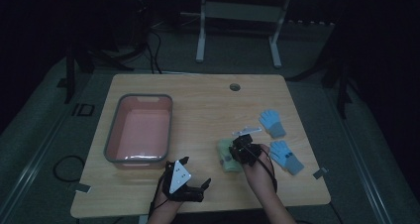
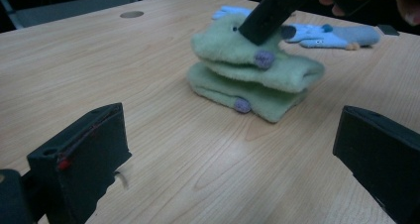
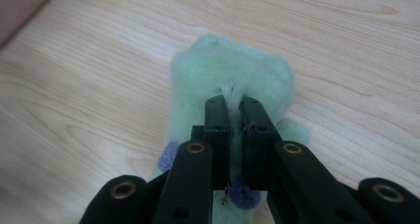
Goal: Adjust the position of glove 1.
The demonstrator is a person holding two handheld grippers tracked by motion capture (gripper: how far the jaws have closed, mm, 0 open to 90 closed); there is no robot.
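Green gloves (image 1: pixel 229 156), two stacked w/ purple dots, lie on the bench (image 1: pixel 208 110) toward its near edge, right of centre. Right claw (image 3: pixel 234 105) is pinched shut on a tuft of the top glove's fleece; in the left claw view its jaw presses down into the top glove from above. Blue gloves (image 1: pixel 279 140) lie apart from each other near the right edge, just beyond the green pair. Pink bin (image 1: pixel 140 129) w/ grey rim sits by the left edge, well apart from the gloves. Risks, as a guess: grip is only on a small fold of fuzz, so a lift could slip off, or bring up just the top glove and leave the bottom one behind; if fleece clings, both may come up and one drop off partway. Right hand (image 1: pixel 258 170) reaches forward from the near edge, claw tipped steeply down onto the stack. Left claw (image 1: pixel 189 177) hangs low near the near edge, left of the gloves, jaws wide apart, gripping nothing, pointed toward the stack.
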